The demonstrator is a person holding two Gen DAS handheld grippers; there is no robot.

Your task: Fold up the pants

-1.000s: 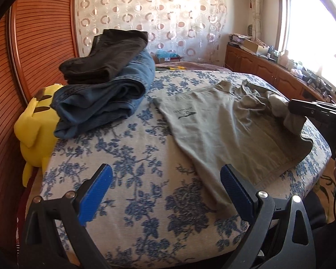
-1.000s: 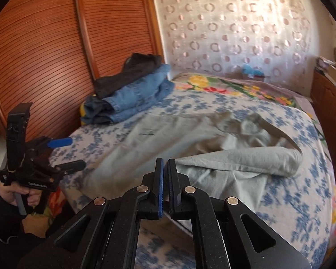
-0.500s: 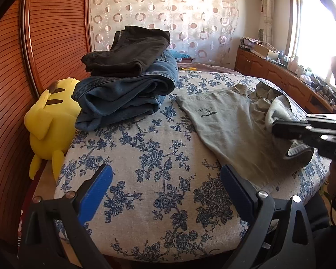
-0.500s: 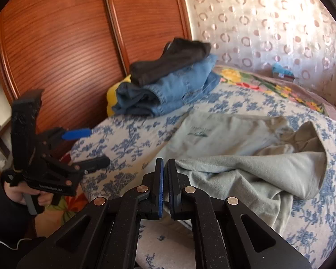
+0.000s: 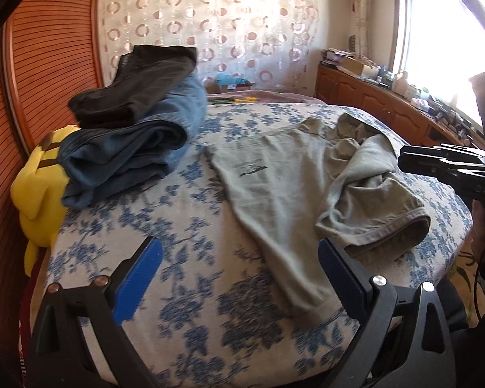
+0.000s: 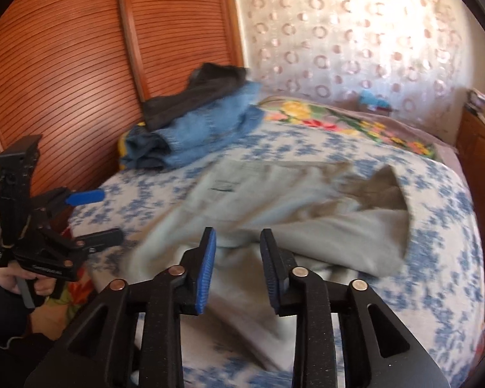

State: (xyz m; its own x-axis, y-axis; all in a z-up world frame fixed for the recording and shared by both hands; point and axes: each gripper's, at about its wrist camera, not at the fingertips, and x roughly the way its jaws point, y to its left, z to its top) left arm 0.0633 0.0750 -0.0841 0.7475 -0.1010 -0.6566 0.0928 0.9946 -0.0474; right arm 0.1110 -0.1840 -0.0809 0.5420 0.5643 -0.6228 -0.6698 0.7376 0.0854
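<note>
Left wrist view: the left tongs (image 5: 239,278) stand wide apart, holding nothing, above the near edge of the bed (image 5: 184,226). Open floral bedspread lies between them and the grey-green pants (image 5: 284,194), which sprawl right of centre with one leg folded back, its hem near the bed's right edge. A stack of folded jeans and dark trousers (image 5: 135,135) sits far left, beside a yellow plush toy (image 5: 38,194) against the slatted wooden wardrobe (image 5: 48,48).

Right wrist view (blurred): the right tongs (image 6: 237,271) have just been opening and are now partly apart over the pants (image 6: 274,207), gripping nothing. A patterned curtain (image 6: 355,38) backs the room.
</note>
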